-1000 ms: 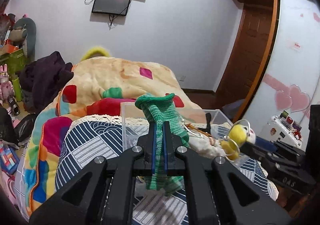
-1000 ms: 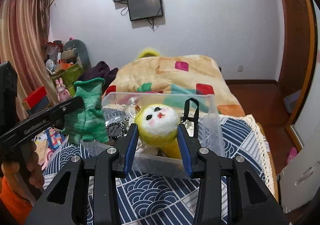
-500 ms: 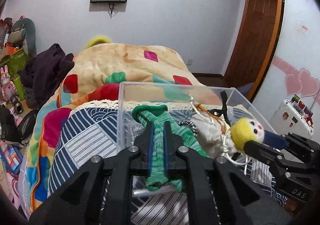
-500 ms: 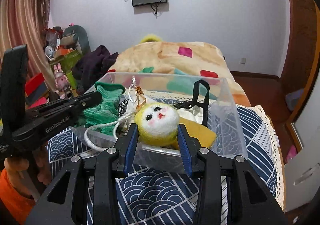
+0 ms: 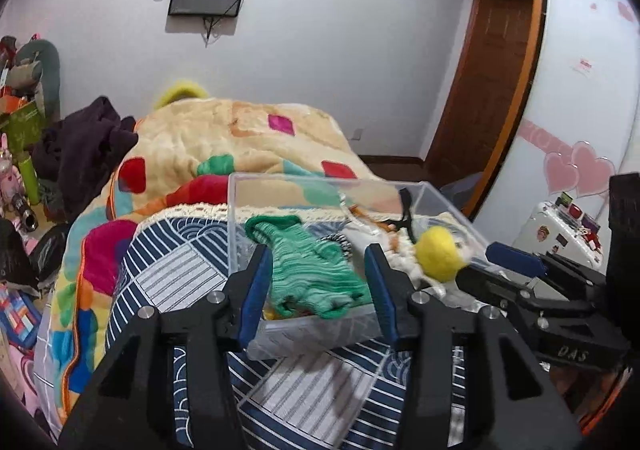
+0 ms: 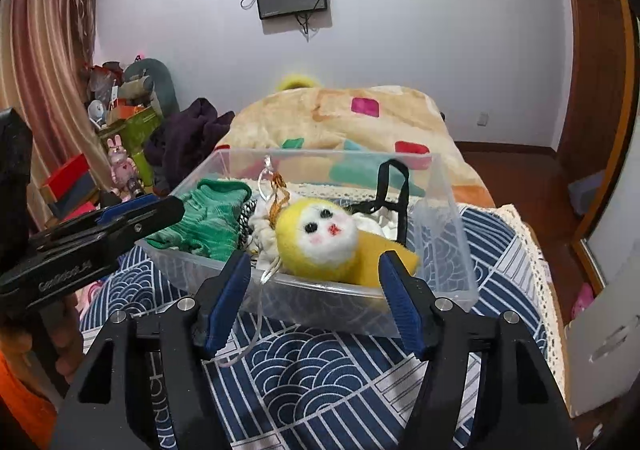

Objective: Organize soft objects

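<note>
A clear plastic bin (image 5: 320, 326) (image 6: 448, 250) sits on a blue-and-white patterned cloth. A green knitted piece (image 5: 312, 274) (image 6: 208, 218) lies in its left part. A yellow felt doll with a white face (image 6: 324, 242) (image 5: 438, 254) lies in its near side, beside a white drawstring pouch (image 6: 262, 230) and a black strap (image 6: 390, 186). My left gripper (image 5: 318, 290) is open, its jaws either side of the green piece without touching it. My right gripper (image 6: 316, 294) is open, its jaws either side of the doll.
A beige quilt with coloured patches (image 6: 360, 118) lies on the bed behind the bin. Dark clothes (image 5: 80, 146) and toys pile at the left. A wooden door (image 5: 480, 90) and a white wardrobe (image 5: 580, 90) stand at the right.
Both grippers lowered their items into the bin and opened. The green piece and the doll now lie free inside it.
</note>
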A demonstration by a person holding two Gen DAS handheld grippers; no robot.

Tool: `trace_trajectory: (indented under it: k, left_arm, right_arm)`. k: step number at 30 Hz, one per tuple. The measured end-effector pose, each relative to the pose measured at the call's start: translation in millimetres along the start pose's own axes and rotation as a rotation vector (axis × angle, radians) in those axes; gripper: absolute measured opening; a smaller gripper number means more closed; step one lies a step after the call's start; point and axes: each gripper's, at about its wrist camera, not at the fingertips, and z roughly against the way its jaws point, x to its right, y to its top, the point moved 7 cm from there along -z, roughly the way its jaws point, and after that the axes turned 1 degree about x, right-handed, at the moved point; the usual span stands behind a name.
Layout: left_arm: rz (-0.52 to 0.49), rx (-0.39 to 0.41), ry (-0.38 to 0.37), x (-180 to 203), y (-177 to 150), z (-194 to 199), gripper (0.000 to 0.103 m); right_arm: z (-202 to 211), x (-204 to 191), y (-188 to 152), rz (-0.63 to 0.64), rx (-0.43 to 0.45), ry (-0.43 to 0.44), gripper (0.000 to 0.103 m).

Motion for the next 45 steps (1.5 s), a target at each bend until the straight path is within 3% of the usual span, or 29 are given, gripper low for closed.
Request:
trace_trajectory:
  k: [10,12,16,21,26,45]
  left_arm:
    - [-0.043,0.142,-0.047,30,37,63,0.051]
    - [-0.055,0.169,-0.049,35,43,76,0.056]
    - [-0.084,0.238,-0.028,44,52,103,0.069]
    - [-0.109,0.325,0.008,51,56,129,0.092]
    - [-0.112,0.348,-0.002,56,58,143,0.100]
    - [-0.111,0.365,0.008,53,57,156,0.102]
  right_arm:
    - [64,-8,37,0.008,0.178,0.017,0.064]
    - [79,-10,44,0.005,0.221,0.024,0.073]
    - [100,-14,53,0.008,0.291,0.029,0.077]
    - [117,-18,60,0.029,0.353,0.002,0.090]
    - [129,-20,62,0.034,0.400,-0.020,0.103]
    - [141,-18,56,0.011,0.441,-0.013,0.103]
